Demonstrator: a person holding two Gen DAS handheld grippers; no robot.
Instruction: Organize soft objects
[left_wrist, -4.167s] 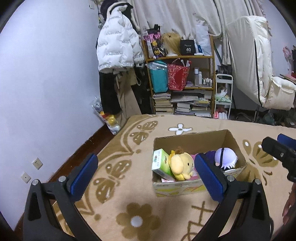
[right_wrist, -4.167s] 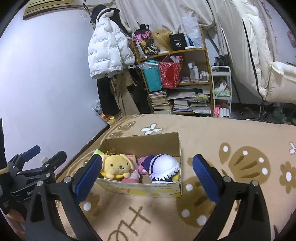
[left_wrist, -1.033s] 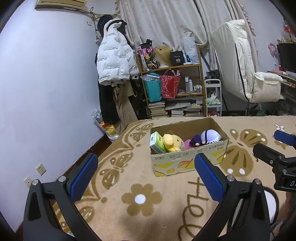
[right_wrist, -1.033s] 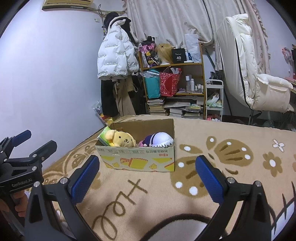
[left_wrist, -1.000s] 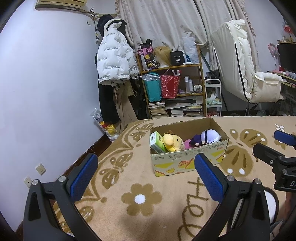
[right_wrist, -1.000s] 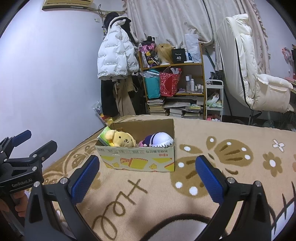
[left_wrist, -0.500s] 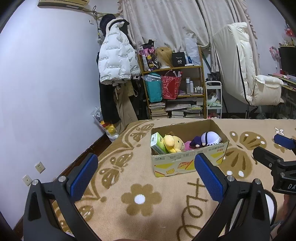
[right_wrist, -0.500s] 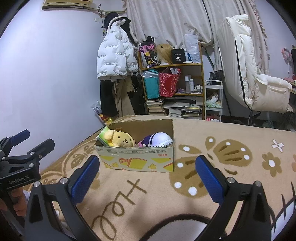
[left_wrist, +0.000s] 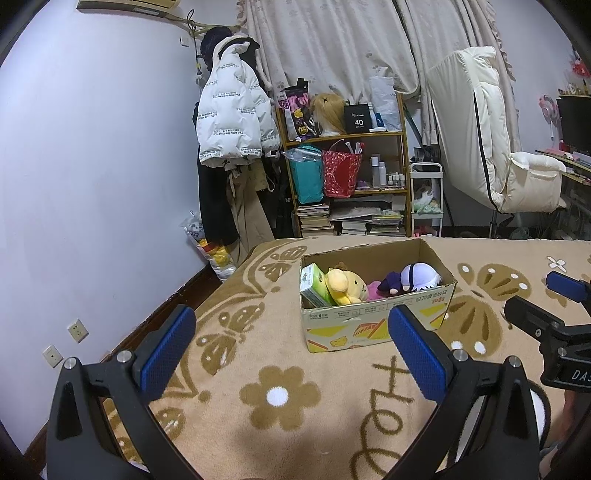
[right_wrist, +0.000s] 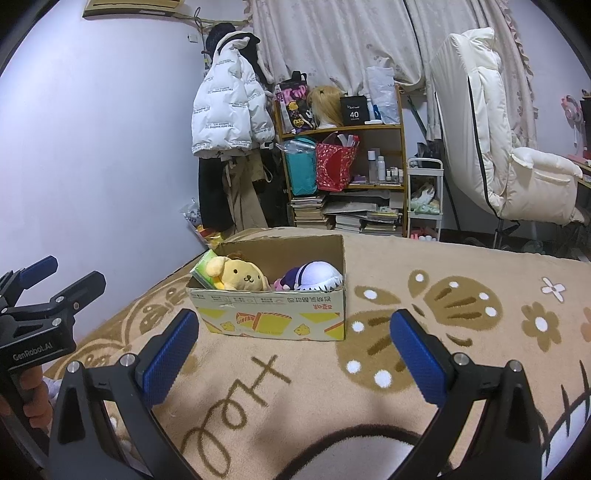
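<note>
An open cardboard box (left_wrist: 373, 323) (right_wrist: 273, 319) stands on a tan patterned blanket. Inside lie a green tissue pack (left_wrist: 314, 286) (right_wrist: 203, 271), a yellow dog plush (left_wrist: 345, 284) (right_wrist: 242, 277), a pink plush (left_wrist: 373, 288) and a purple-and-white plush (left_wrist: 415, 277) (right_wrist: 317, 275). My left gripper (left_wrist: 291, 349) is open and holds nothing, well short of the box. My right gripper (right_wrist: 293, 349) is open too, nothing between its blue pads, in front of the box. Each gripper shows at the edge of the other's view.
The blanket (left_wrist: 258, 369) (right_wrist: 461, 314) covers a bed beside a lilac wall (left_wrist: 92, 184). Behind stand a wooden shelf (left_wrist: 347, 177) with bags and books, a hanging white puffer jacket (left_wrist: 231, 114) and a cream chair (left_wrist: 491, 147). A hand (right_wrist: 26, 402) holds the left gripper's handle.
Both grippers have drawn back and lifted away from the box since four seconds ago, so the box looks smaller and farther. In the last second almost nothing has shifted.
</note>
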